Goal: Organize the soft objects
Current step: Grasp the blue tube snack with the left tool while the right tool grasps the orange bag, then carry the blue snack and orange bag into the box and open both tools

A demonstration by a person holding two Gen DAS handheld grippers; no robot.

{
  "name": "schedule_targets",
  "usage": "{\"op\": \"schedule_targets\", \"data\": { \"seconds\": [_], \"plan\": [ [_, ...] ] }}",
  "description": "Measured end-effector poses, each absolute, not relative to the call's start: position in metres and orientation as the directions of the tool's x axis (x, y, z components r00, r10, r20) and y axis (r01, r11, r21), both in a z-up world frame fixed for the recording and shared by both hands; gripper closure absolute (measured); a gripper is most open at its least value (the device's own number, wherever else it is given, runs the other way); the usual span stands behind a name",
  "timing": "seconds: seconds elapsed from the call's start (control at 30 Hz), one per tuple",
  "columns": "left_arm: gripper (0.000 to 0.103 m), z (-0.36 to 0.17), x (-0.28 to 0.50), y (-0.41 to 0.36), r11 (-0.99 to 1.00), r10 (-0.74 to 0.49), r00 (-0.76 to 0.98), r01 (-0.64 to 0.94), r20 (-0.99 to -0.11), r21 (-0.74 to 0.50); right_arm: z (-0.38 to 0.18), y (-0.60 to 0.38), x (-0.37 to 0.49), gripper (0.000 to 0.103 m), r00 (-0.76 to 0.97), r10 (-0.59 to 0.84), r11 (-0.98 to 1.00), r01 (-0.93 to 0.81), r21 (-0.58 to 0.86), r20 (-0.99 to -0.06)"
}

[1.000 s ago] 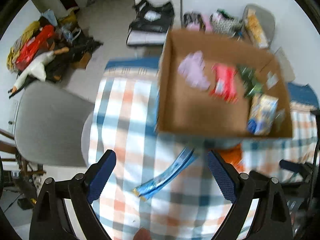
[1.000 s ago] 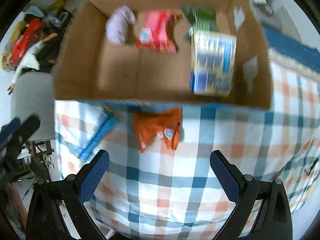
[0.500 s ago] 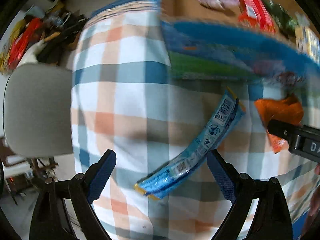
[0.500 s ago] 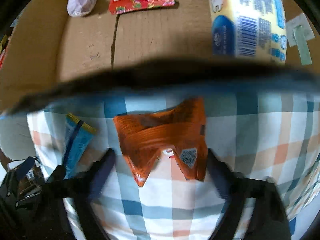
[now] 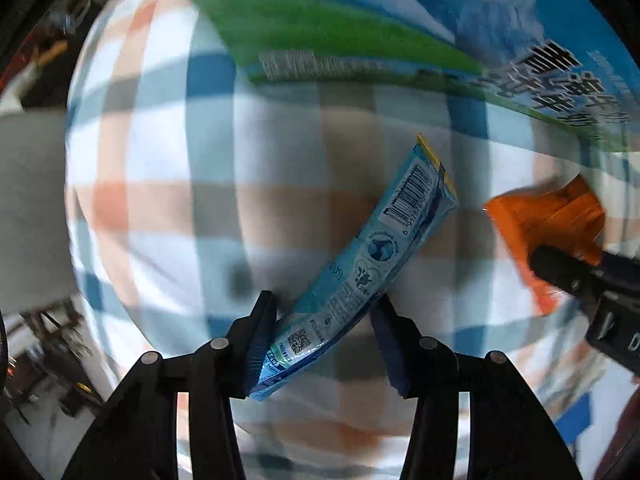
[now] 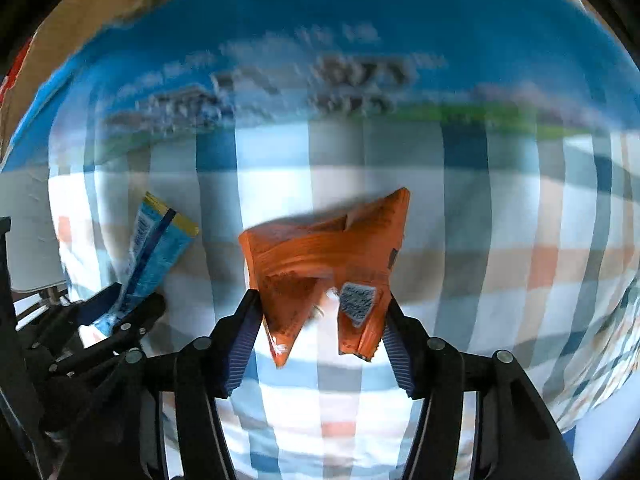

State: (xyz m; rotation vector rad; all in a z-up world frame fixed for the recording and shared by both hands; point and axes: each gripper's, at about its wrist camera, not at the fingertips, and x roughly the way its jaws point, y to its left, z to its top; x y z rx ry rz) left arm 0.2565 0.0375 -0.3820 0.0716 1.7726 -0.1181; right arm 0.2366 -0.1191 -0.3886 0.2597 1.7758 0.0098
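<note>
While both packets lie flat on the checked cloth of the bench, we judge the step in hand to be a double pick-up, one soft packet for each gripper. Our left gripper sits low over the near end of the long blue snack packet, its fingers spread, with one pad touching the packet's edge and the other just clear of it, so nothing is pinched yet. Our right gripper brackets the near corners of the crumpled orange packet; its fingers lie close against both sides, yet we cannot tell whether they press it. The printed side of the cardboard box rises just beyond both packets, so each lies on the bench near the box and outside it. The next move, we think, calls for closing on each packet, lifting clear of the cloth and carrying it over the box wall. Both grippers point forward and downward at a shallow angle, side by side, the left one showing at the left edge of the right wrist view.
</note>
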Motion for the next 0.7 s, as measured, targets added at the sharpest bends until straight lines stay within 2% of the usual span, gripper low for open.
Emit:
{"op": "schedule_targets", "data": {
  "seconds": [0.37,0.57,0.6,0.63,0.67,0.7],
  "plan": [
    [0.057,-0.388,0.208,0.028,0.986,-0.162,-0.306,-0.025,-0.938,-0.162,-0.399,-0.115,0.226,0.042,-0.24,0.221,0.97,0.15,0.189,-0.945],
    [0.057,-0.395,0.184,0.003,0.99,-0.112,-0.321,0.044,-0.94,-0.133,-0.405,-0.128,0.243,0.043,-0.245,0.225,0.972,0.122,0.2,-0.943],
    [0.057,-0.396,0.18,-0.001,0.99,-0.099,-0.317,0.064,-0.943,-0.125,-0.406,-0.125,0.24,0.044,-0.244,0.223,0.973,0.119,0.199,-0.944],
    [0.057,-0.398,0.175,-0.003,0.99,-0.09,-0.315,0.077,-0.945,-0.119,-0.408,-0.121,0.239,0.049,-0.247,0.219,0.974,0.107,0.198,-0.944],
    [0.06,-0.398,0.17,-0.005,0.99,-0.078,-0.307,0.089,-0.949,-0.111,-0.41,-0.117,0.238,0.051,-0.247,0.212,0.976,0.096,0.194,-0.945],
    [0.069,-0.395,0.17,-0.007,0.99,-0.07,-0.299,0.098,-0.952,-0.104,-0.412,-0.113,0.24,0.052,-0.243,0.208,0.977,0.097,0.19,-0.947]
  ]
}}
